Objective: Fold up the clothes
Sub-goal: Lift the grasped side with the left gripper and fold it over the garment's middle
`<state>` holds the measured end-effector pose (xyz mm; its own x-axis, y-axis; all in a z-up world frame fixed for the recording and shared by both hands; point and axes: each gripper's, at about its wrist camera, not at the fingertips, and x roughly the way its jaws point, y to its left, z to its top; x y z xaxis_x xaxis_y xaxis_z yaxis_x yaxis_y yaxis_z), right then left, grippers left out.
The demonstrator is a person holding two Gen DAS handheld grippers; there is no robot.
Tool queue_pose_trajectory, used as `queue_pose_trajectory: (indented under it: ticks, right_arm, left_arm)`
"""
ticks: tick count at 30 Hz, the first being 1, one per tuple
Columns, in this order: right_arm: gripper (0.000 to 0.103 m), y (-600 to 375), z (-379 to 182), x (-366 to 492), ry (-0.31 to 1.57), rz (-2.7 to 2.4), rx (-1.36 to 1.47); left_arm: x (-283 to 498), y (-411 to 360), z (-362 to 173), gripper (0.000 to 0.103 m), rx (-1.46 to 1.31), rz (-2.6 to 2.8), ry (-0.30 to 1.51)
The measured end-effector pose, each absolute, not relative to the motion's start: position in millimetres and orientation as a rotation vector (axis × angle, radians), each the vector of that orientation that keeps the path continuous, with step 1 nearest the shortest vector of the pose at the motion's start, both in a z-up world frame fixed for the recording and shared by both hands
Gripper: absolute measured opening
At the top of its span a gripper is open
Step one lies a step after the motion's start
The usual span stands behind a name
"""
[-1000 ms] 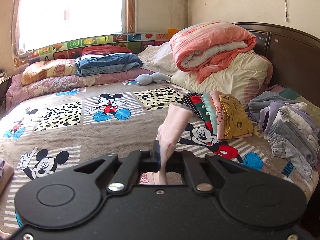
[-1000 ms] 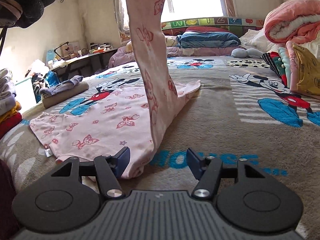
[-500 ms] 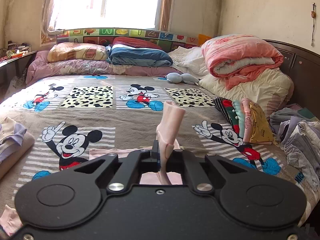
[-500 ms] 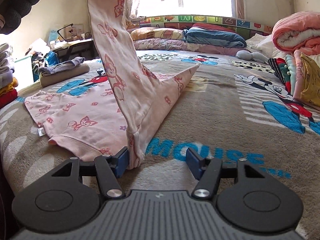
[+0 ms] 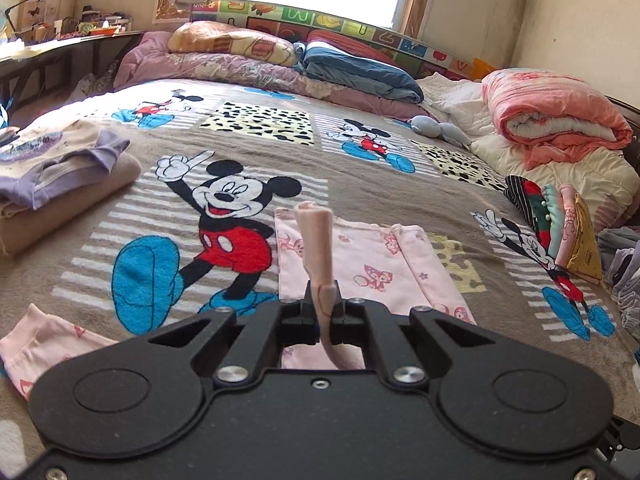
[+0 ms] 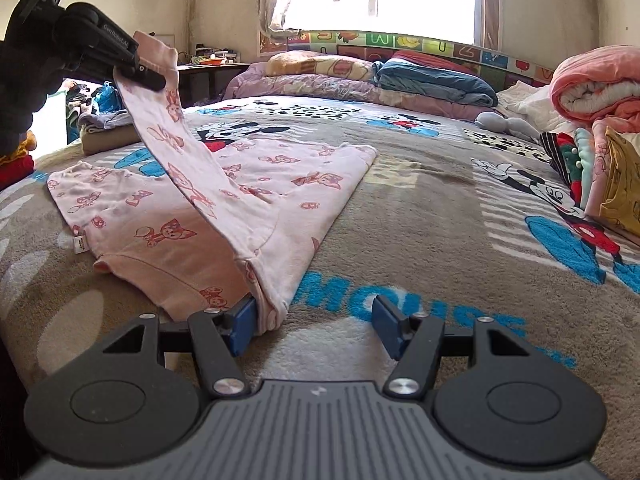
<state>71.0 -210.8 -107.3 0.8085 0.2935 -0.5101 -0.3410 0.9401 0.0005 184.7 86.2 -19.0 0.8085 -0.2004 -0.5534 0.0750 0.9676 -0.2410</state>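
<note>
A pink shirt (image 6: 168, 216) printed with small cats lies on the Mickey Mouse bedspread (image 6: 420, 216). Its sleeve (image 6: 188, 160) is lifted in a long strip up and to the left, where my left gripper (image 6: 150, 74) is shut on the cuff. In the left wrist view the pinched sleeve (image 5: 318, 236) stands up from my left gripper (image 5: 325, 304), with the shirt (image 5: 360, 256) spread beyond it. My right gripper (image 6: 312, 322) rests open on the bedspread at the shirt's near corner; its left pad touches the folded edge, and nothing is clamped.
Folded clothes (image 5: 60, 160) sit at the bed's left. A row of folded garments (image 5: 560, 224) stands at the right, with loose clothes (image 5: 624, 260) past it. Pillows and quilts (image 5: 340, 64) line the far side. A rolled pink quilt (image 5: 556, 120) lies right.
My left gripper has carried the sleeve down and to the left, across the shirt. The raised strip now slants lower over the body. My right gripper has stayed at the near corner.
</note>
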Motion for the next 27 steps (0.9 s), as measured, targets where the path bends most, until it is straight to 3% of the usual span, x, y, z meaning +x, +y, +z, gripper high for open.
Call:
queue_pose_trajectory:
  ticks: [10,17,27]
  right_arm:
    - [0.062,-197,-103,59,0.487,0.335,-0.225]
    - [0.062,-189,-94,46,0.449,0.370,-0.307]
    - [0.075,-167,-93,45,0.331,0.557,-0.281]
  left_arm:
    - [178,108,-31,0.000,-0.308,-0.151,0.578]
    - [177,115,-67,0.000,-0.373,-0.127,0.602]
    - [180,121,-73,0.000,-0.403,-0.136,0.583]
